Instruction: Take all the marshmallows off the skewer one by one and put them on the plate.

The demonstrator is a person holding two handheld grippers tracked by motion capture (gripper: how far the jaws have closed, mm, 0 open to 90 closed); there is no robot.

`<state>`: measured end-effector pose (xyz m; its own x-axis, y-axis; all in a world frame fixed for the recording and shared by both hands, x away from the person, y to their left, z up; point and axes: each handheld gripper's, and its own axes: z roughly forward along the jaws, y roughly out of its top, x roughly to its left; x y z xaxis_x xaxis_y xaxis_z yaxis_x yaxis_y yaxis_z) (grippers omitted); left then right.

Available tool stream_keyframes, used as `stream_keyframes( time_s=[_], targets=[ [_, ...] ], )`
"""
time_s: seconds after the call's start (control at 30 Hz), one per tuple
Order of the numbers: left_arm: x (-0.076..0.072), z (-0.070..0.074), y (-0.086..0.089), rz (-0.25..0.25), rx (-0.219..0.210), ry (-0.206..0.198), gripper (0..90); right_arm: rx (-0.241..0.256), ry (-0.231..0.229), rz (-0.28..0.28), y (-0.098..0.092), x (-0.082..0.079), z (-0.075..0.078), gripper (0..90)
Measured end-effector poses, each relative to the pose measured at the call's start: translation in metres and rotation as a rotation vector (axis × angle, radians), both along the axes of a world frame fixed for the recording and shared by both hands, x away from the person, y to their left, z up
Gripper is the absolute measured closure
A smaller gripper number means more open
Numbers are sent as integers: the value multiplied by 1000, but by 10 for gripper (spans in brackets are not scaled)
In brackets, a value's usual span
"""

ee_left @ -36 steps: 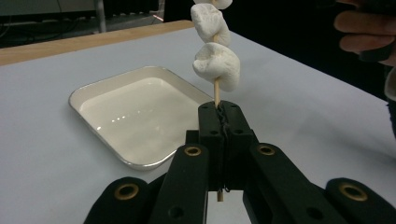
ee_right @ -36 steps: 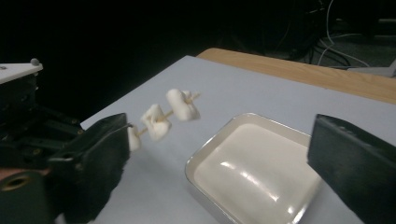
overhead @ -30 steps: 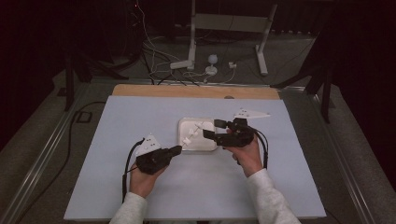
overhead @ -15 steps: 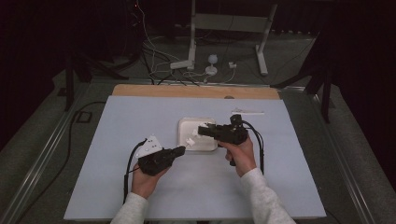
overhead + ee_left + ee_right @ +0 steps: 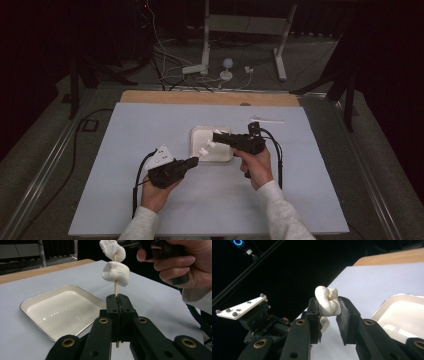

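My left gripper (image 5: 117, 301) is shut on a thin wooden skewer (image 5: 115, 289) that stands up between its jaws. Two white marshmallows are on the skewer: a lower marshmallow (image 5: 115, 273) and an upper marshmallow (image 5: 112, 248). My right gripper (image 5: 329, 305) is shut on the upper marshmallow (image 5: 328, 301), squeezing it. In the high view the left gripper (image 5: 193, 162) and the right gripper (image 5: 216, 136) meet at the marshmallows (image 5: 204, 149) over the near left edge of the white tray (image 5: 220, 155).
The empty white tray (image 5: 37, 305) lies on a pale blue mat (image 5: 125, 130) over the table. A small white part (image 5: 266, 120) lies at the mat's back right. A bare wooden strip (image 5: 165, 97) runs along the far edge. Cables trail from both grippers.
The right gripper has moved left and slightly toward the left gripper, bringing the marshmallow it holds onto the skewer. The left gripper has risen a little toward the tray.
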<state>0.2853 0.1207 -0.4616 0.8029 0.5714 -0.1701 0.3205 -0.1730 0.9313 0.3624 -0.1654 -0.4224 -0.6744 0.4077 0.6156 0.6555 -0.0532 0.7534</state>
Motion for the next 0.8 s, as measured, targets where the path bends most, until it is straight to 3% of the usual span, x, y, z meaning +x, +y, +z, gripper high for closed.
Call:
stream_keyframes(
  time_s=[0.4, 0.7, 0.8],
  targets=[
    [0, -1, 0, -12, 15, -13, 900, -24, -73, -55, -3, -2, 7, 749],
    [-1, -2, -1, -7, 54, -21, 900, -32, -106, -92, -2, -3, 9, 768],
    [-1, -3, -1, -4, 72, -24, 900, -57, -130, -117, -2, -4, 10, 780]
  ],
)
